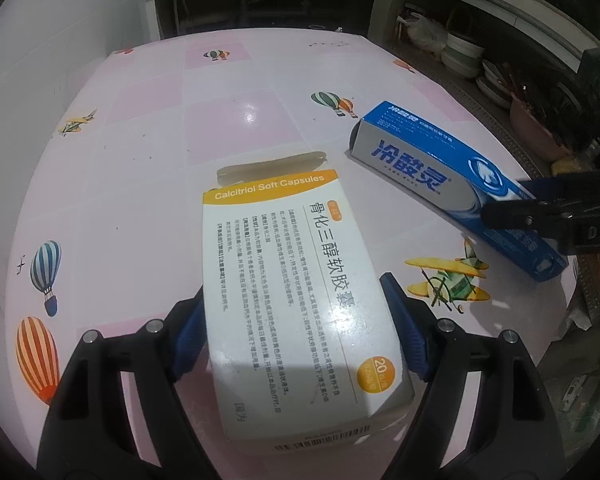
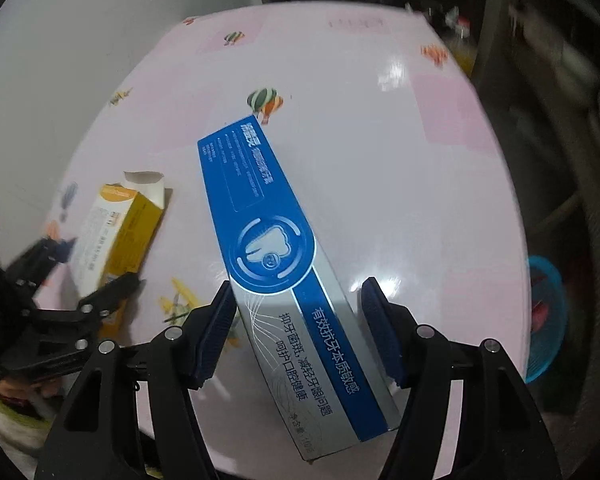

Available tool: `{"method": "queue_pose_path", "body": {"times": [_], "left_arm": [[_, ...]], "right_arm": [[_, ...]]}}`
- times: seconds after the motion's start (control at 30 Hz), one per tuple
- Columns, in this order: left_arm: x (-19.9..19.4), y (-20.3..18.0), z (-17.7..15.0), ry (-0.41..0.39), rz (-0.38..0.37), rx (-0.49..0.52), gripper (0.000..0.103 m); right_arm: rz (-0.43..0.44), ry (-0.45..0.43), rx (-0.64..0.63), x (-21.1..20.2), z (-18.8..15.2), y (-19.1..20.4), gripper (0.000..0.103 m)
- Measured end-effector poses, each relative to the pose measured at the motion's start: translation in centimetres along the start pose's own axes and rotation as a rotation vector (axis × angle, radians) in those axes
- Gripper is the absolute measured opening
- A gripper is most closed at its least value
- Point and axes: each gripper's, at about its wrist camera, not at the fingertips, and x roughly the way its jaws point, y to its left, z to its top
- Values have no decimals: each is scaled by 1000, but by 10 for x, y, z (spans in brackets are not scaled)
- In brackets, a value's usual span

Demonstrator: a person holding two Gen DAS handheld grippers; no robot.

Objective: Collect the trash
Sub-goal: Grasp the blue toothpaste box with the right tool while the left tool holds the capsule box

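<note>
Two boxes in hand over the pink table, the one printed with balloons and little planes.

Left gripper: clamped across the width of the white and yellow capsule box, pads pressing both long sides near its barcode end. The far end, flap open, points out over the table. The box looks lifted at my end; whether the far end touches the cloth I cannot tell.

Right gripper: straddling the blue toothpaste box across its narrow width, near the silver end. The left pad is against the box edge. The right pad shows a sliver of gap in my wrist view, so I read this as a grip but not a firm one. The box runs long and diagonal away from me.

Handling, as I judge it: both are thin cardboard, light, likely empty or nearly so. They crush if squeezed hard, and the glossy print could slide on the pads. The long toothpaste box will want to droop or swing, held so near one end; a hold nearer the middle would steady it. The capsule box's open flap makes that end soft, so I favour the closed end.

A blue basket sits past the table edge on my right, a likely place for trash.
</note>
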Motion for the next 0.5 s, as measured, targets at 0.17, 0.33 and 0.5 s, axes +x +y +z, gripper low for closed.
{"method": "queue_pose_path", "body": {"times": [0.17, 0.33, 0.5], "left_arm": [[-1, -1, -2, 2, 0, -8, 75], [-1, -1, 0, 9, 1, -13, 74], [-2, -1, 1, 4, 5, -24, 73]], "right_arm": [[-59, 11, -70, 7, 8, 8, 63], [-66, 13, -87, 14, 4, 13, 60], [-63, -8, -81, 9, -2, 13, 53]]}}
